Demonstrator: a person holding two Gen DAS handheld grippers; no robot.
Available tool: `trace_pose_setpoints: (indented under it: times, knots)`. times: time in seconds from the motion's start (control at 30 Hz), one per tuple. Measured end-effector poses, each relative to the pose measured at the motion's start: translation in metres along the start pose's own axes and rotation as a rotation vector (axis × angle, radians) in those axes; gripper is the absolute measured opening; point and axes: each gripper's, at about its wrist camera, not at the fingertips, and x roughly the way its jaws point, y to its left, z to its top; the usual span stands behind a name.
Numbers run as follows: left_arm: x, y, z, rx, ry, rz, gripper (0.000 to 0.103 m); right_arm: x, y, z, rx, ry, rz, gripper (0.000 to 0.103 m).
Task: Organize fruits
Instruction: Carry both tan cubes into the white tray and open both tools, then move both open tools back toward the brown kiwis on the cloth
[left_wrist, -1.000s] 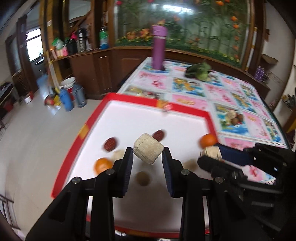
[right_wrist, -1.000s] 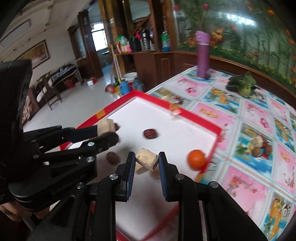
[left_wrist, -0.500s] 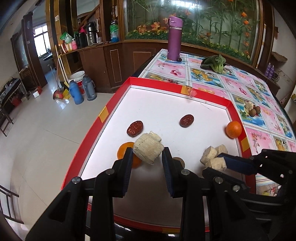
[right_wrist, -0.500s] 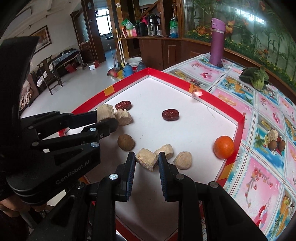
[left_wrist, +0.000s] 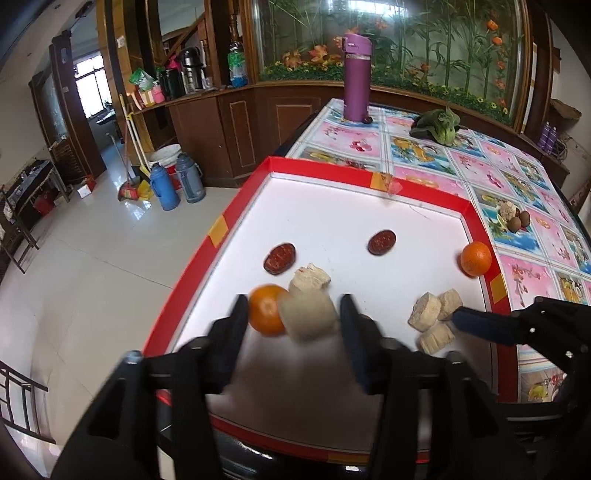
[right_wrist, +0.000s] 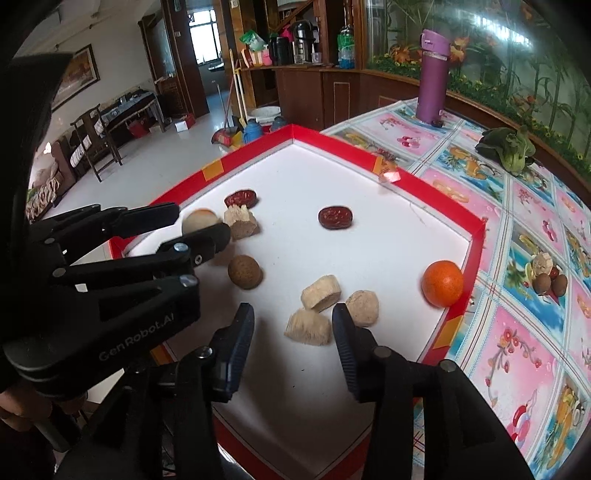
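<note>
Left tool spread, pale chunk blurred between its fingers, right tool spread over a fibrous chunk, orange seen by tray's right edge.

Purple flask stands upright on the patterned tablecloth, at about 12 o'clock in the left wrist view. Leafy green vegetable lies at 1 o'clock — well apart from the flask. Two blue thermos jugs on the tiled floor at 10 o'clock, broom just beside them.
</note>
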Motion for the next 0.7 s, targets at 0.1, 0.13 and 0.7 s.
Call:
trace_pose_setpoints:
  times: [0.1,0.13,0.7]
  knots:
    - [-0.008,-0.002,0.005,0.006,-0.028,0.020,0.059,-0.011,-0.007,0.002,0.012,-0.041,0.002,0.046]
    - [-0.012,-0.003,0.007,0.005,-0.036,0.017,0.061,-0.018,-0.013,0.003,0.024,-0.063,-0.002,0.046]
    - [-0.033,-0.119,0.038,0.210,-0.090,-0.119,0.080,-0.070,-0.167,-0.036,0.344,-0.154,-0.138,0.050]
